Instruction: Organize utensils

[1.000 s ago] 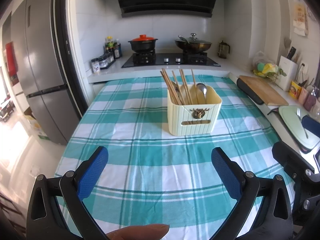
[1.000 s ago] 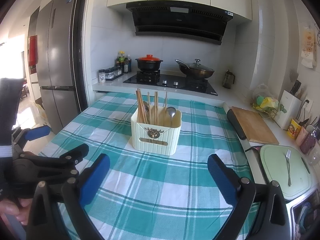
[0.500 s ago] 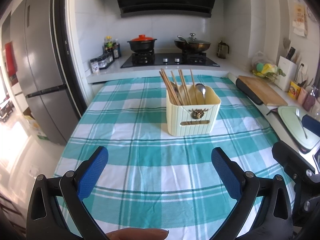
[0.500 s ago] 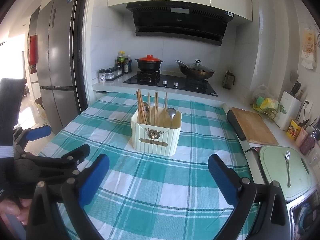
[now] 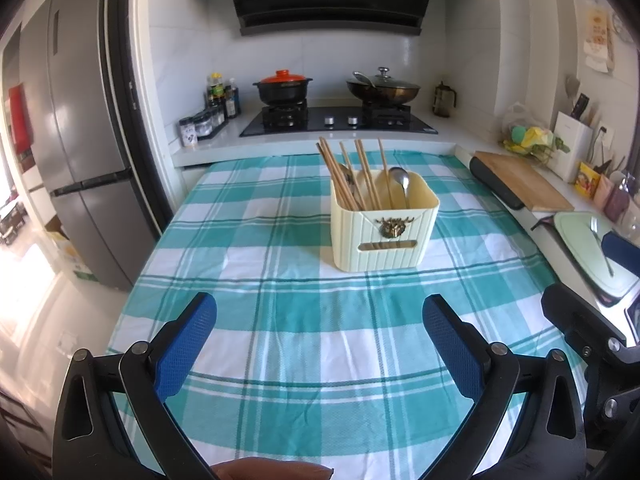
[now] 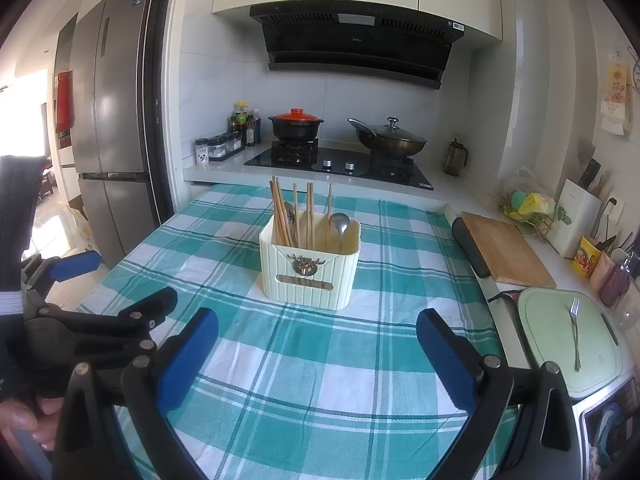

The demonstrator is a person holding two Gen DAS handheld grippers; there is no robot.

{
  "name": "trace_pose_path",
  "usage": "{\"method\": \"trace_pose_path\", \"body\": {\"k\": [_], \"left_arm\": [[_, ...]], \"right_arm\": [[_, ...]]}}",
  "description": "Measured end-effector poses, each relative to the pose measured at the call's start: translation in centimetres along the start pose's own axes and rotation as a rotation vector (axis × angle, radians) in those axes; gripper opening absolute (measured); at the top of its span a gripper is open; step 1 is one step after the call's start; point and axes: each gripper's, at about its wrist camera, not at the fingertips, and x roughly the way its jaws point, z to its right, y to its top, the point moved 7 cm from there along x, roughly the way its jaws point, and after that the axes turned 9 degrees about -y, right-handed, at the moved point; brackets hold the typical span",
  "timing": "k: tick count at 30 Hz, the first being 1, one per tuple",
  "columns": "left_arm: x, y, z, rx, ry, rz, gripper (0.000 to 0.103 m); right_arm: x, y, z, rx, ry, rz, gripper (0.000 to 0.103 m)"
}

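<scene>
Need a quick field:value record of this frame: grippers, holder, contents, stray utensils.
left gripper: open, empty, above the cloth
right gripper: open, empty
holder: cream box, upright on checked tablecloth
contents: wooden chopsticks, metal spoon
stray utensil: fork on green board, right of the table
contact: neither gripper touches the holder

left gripper (image 5: 319,334) jaws spread wide; right gripper (image 6: 318,338) likewise, side by side
</scene>
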Motion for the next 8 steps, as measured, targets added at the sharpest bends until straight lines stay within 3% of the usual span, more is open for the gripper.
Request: {"method": "trace_pose_path", "body": {"k": [8], "left_arm": [[-0.34, 0.04, 0.77, -0.006, -0.007, 0.017, 0.103]], "right_arm": [[0.09, -0.38, 0.36, 0.008, -0.004, -0.01, 0.101]]}}
